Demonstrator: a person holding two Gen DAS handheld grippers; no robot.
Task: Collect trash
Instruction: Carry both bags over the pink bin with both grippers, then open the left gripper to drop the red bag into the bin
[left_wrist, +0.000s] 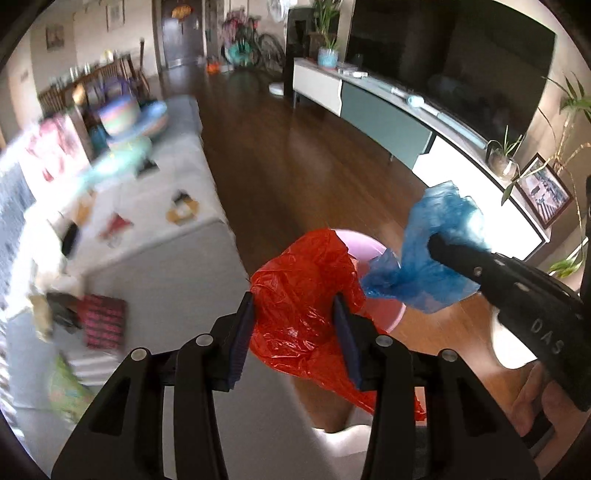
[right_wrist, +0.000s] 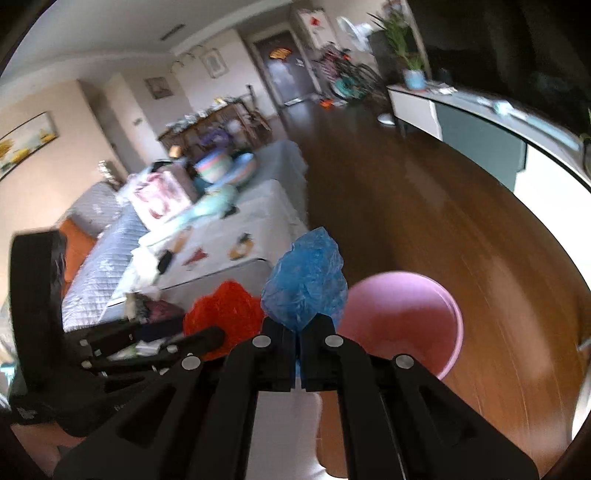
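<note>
Red crumpled plastic (left_wrist: 295, 314) is sitting between the pads of my left gripper (left_wrist: 293, 332), which is pinching it just above the pink bin (right_wrist: 402, 321) on the wooden floor (left_wrist: 295, 166). To its right, my right gripper (right_wrist: 299, 325) is pressing together on a blue plastic wad (right_wrist: 304, 284), also near the bin's rim. I judge both pieces collected but not yet dropped in; wrappers (left_wrist: 183, 210) on the grey sofa (left_wrist: 177, 251) at the left are waiting.
</note>
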